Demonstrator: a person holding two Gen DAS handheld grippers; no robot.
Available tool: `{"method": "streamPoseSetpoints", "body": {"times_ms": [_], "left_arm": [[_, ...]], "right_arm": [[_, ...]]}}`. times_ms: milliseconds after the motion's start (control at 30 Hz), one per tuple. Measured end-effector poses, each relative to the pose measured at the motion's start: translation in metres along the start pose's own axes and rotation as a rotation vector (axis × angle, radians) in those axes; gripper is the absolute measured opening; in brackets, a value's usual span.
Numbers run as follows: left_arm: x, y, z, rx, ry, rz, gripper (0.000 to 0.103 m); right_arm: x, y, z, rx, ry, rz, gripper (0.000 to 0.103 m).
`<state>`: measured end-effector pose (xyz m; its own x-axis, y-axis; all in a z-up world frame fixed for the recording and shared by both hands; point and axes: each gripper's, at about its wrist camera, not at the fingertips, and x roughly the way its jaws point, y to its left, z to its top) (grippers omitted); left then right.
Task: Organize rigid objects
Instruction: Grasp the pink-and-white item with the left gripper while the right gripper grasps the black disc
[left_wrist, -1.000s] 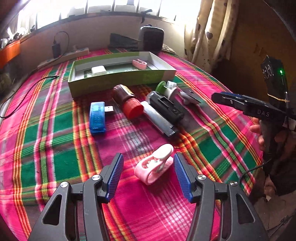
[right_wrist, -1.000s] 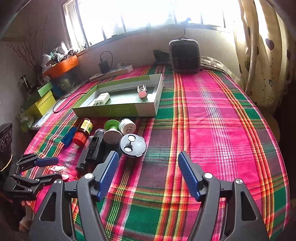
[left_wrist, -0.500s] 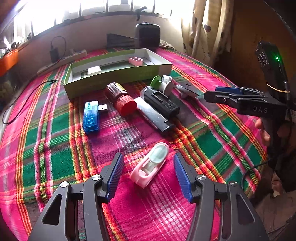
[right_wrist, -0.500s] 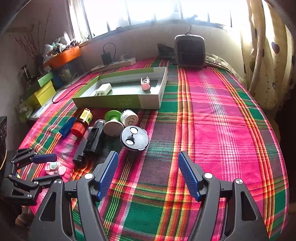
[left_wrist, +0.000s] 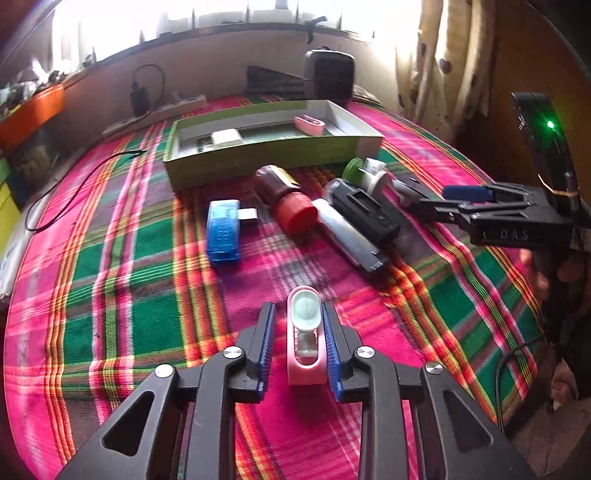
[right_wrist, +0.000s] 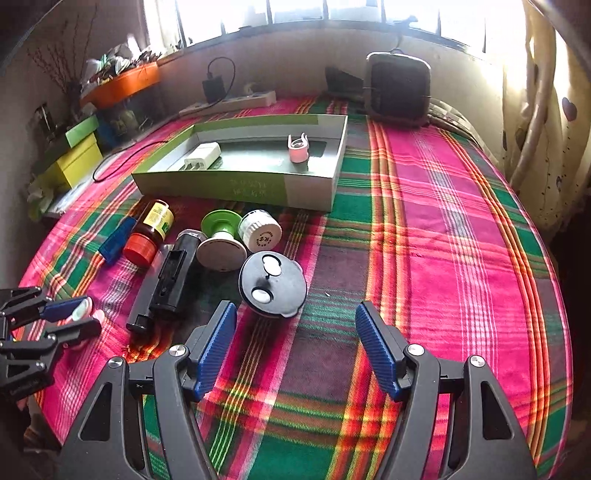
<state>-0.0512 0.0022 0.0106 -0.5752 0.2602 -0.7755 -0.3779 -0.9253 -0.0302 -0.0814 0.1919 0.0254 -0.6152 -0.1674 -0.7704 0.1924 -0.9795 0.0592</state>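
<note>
Lying lengthwise between left claw (left_wrist: 298, 345) fingers, pink clip (left_wrist: 306, 341), right claw (right_wrist: 295, 350) apart

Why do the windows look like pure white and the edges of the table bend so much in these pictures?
Left wrist view: backlight burns out the window, and the plaid cloth looks motion-smeared. Right wrist view: the window is also blown out; the fisheye lens bows the green tray and darkens the corners.

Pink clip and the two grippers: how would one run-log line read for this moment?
left gripper: closing around pink clip, gap one side | right gripper: open, empty | tray: another clip inside
</note>
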Motion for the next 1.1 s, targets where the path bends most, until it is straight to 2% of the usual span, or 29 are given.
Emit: {"method": "streamPoseSetpoints", "body": {"times_ms": [67,300,433,567,667,700,1100], "left_arm": [[0.002,0.002,0.002,0.000,-0.003,0.028,0.025],[0.006,0.008,0.007,-0.025,-0.009,0.044,0.024],[0.008,0.008,0.008,-0.026,-0.013,0.050,0.025],[0.008,0.009,0.008,-0.035,-0.016,0.045,0.024],[0.007,0.009,0.006,-0.040,-0.017,0.043,0.024],[0.007,0.009,0.006,-0.040,-0.019,0.043,0.024],[0.001,0.008,-0.001,-0.050,-0.018,0.054,0.025]], "right_arm": [[0.003,0.001,0.002,-0.007,0.006,-0.001,0.068],[0.013,0.002,0.010,-0.013,0.026,-0.017,0.066],[0.014,0.003,0.013,-0.019,0.024,-0.039,0.053],[0.014,0.002,0.013,-0.015,0.022,-0.037,0.049],[0.014,0.002,0.013,-0.013,0.019,-0.041,0.038],[0.014,0.001,0.013,-0.011,0.018,-0.040,0.037],[0.012,0.002,0.011,-0.007,0.016,-0.042,0.036]]}}
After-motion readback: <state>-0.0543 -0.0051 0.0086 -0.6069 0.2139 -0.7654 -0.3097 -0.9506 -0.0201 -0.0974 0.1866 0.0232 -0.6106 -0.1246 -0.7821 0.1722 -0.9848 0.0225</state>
